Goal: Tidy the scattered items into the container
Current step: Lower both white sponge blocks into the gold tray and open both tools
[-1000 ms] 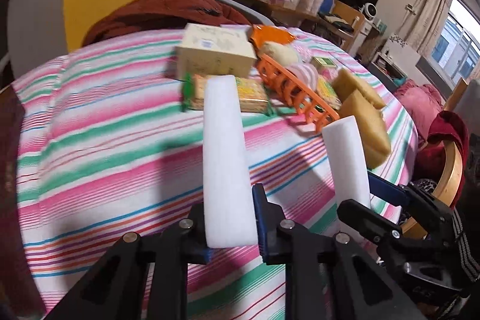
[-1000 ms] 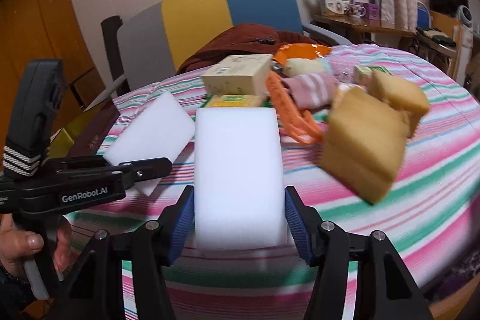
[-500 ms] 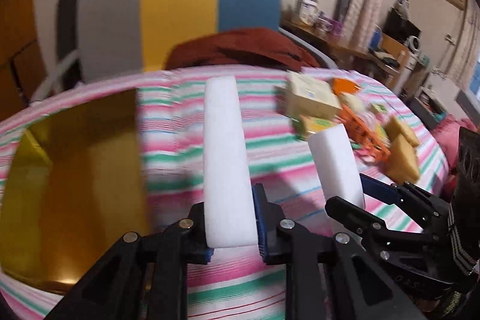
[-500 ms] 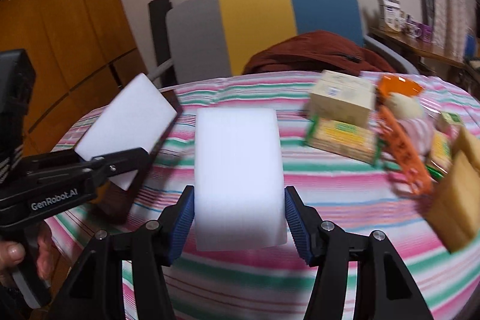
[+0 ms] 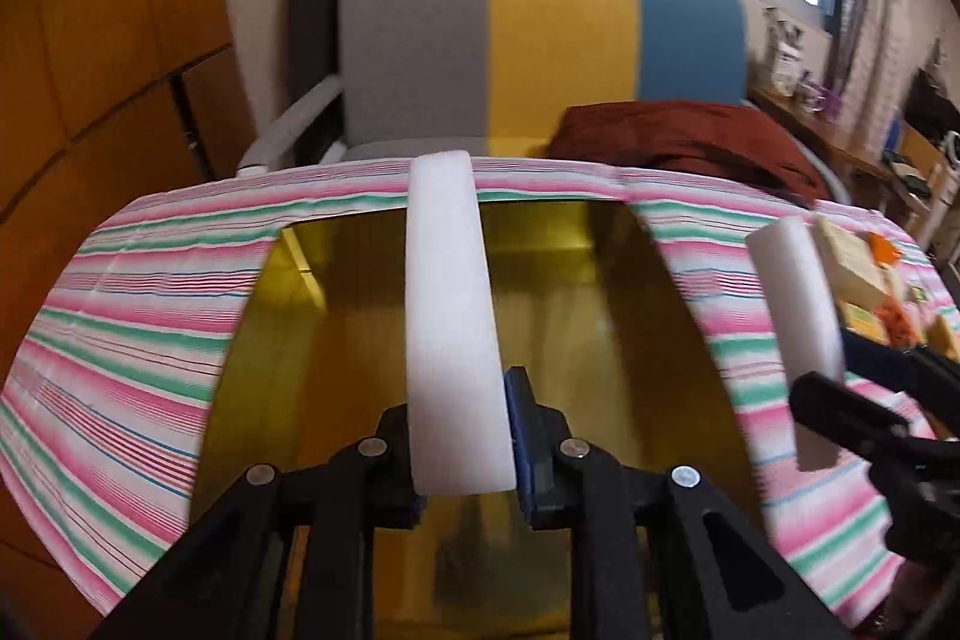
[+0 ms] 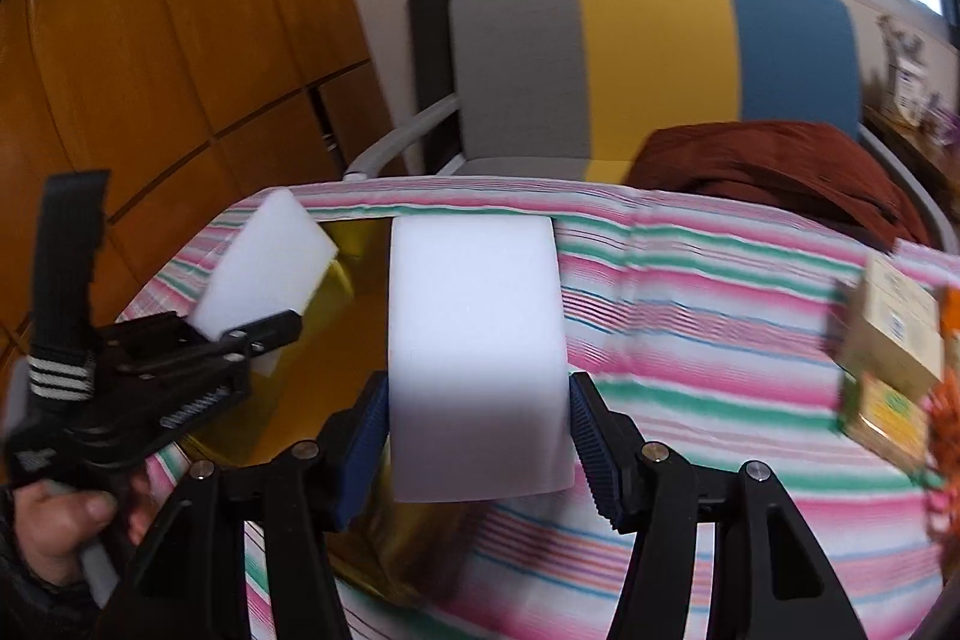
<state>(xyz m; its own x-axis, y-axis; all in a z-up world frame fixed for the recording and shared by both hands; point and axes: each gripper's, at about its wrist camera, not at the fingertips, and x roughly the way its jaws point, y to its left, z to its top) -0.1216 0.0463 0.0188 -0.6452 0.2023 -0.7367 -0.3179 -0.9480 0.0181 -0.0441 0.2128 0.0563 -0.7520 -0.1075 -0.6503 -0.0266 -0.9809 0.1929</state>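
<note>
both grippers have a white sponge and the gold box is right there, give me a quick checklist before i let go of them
1. Left gripper shut on its white sponge: ok.
2. Right gripper shut on the other white sponge: ok.
3. Left sponge over the opening of the gold box: ok, the box interior shows on both sides of it.
4. Right sponge over the box: not ok, in the right wrist view it sits at the box's right edge, partly over the striped tablecloth.
5. Box floor free where the sponges would land: cannot tell, the grippers hide the near part.
6. The two grippers apart from each other: ok, a gap shows between them.
</note>
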